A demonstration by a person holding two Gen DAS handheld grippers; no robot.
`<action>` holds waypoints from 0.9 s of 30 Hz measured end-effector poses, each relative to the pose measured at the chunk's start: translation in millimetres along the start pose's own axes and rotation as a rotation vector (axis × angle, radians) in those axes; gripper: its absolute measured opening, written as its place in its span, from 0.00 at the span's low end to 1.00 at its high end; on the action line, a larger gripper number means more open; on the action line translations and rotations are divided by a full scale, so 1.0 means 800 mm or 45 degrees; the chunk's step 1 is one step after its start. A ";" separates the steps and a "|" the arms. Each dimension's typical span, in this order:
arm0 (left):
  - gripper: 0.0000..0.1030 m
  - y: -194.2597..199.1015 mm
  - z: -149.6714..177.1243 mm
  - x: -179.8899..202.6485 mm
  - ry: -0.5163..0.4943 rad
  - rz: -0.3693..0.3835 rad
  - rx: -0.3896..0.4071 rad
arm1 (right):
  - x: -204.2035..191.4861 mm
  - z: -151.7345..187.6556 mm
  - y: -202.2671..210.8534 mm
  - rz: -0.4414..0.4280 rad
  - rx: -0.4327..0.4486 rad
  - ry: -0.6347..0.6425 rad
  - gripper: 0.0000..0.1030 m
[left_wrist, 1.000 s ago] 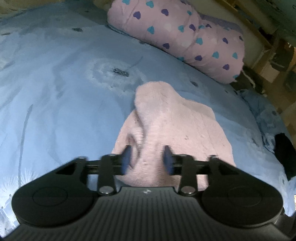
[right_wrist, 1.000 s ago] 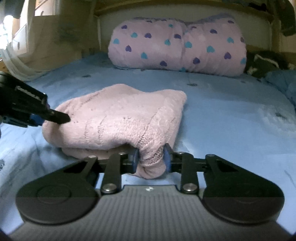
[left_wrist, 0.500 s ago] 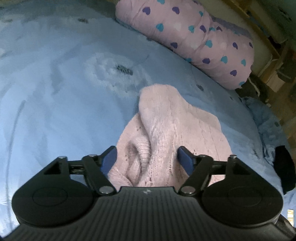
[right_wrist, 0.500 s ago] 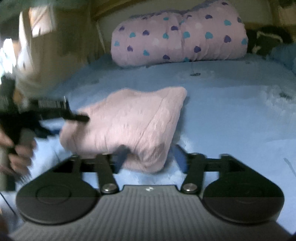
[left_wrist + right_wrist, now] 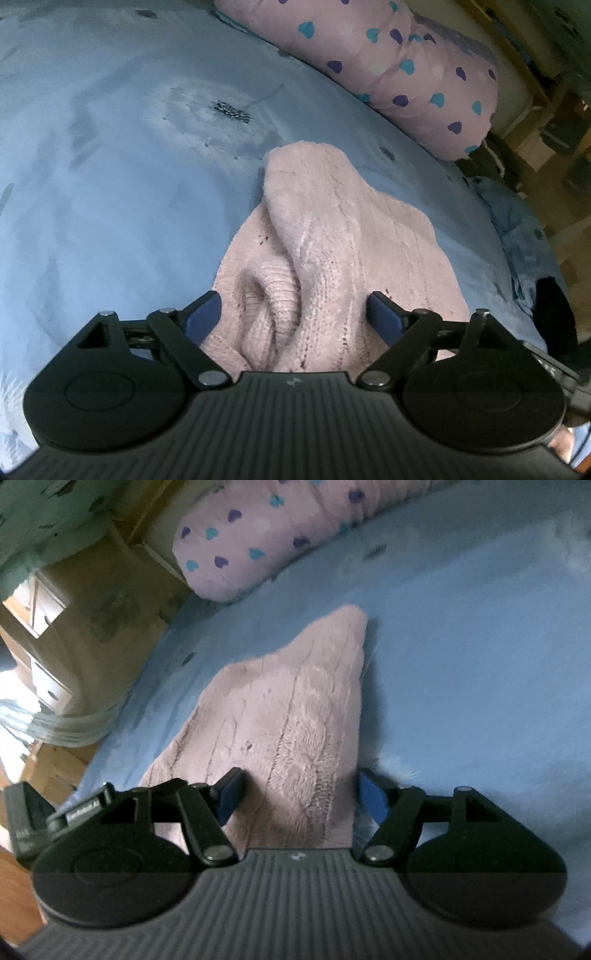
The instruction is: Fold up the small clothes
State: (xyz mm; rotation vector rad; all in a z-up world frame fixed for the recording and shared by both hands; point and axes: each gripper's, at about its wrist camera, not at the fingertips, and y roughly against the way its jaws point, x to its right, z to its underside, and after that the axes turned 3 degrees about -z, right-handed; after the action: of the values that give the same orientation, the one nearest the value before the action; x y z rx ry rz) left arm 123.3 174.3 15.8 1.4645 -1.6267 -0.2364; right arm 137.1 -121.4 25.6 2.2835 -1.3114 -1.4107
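A pink knitted sweater (image 5: 343, 236) lies folded on the blue bed sheet (image 5: 110, 184), and both grippers are over its near edges.

In the left wrist view, the left gripper (image 5: 293, 314) has its two blue-padded fingers (image 5: 205, 314) spread wide. They stand on both sides of a thick rolled fold of the knit and do not press it. The sweater goes from the gripper toward 12 o'clock, and its far corner ends just below the pale dandelion print (image 5: 221, 110) on the sheet. A pink pillow with hearts (image 5: 388, 62) lies at 1 o'clock, well apart from the sweater. A dark object (image 5: 554, 317) is at 3 o'clock at the bed edge; I cannot tell what it is.

In the right wrist view, the right gripper (image 5: 301, 797) is also spread, with the near corner of the sweater (image 5: 291, 716) between the fingers. The left finger (image 5: 231, 794) is on the knit; the right one is just beside its edge. The sweater narrows to a point toward 12 o'clock. The same pillow (image 5: 251, 535) is at 11 o'clock, wooden furniture (image 5: 44, 627) at 9 o'clock, and part of the other gripper (image 5: 55, 812) shows at 8 o'clock.
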 end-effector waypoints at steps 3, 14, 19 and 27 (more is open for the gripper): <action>0.87 -0.004 0.001 0.003 -0.025 0.010 0.003 | 0.009 0.001 -0.020 -0.056 -0.029 -0.040 0.73; 0.61 -0.018 0.010 0.009 0.007 0.104 -0.004 | 0.011 -0.007 -0.040 -0.150 -0.056 -0.055 0.54; 0.47 0.000 0.006 0.008 0.063 0.154 -0.011 | 0.002 -0.008 -0.029 -0.173 -0.044 -0.109 0.43; 0.41 0.052 0.037 0.047 0.010 0.245 -0.080 | -0.020 -0.010 0.032 -0.212 -0.048 -0.196 0.42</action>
State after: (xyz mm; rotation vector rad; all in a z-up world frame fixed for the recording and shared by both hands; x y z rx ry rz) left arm 77.6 141.2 44.1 1.2509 -1.7254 -0.1704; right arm 125.0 -127.2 54.1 2.3477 -1.1451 -1.6794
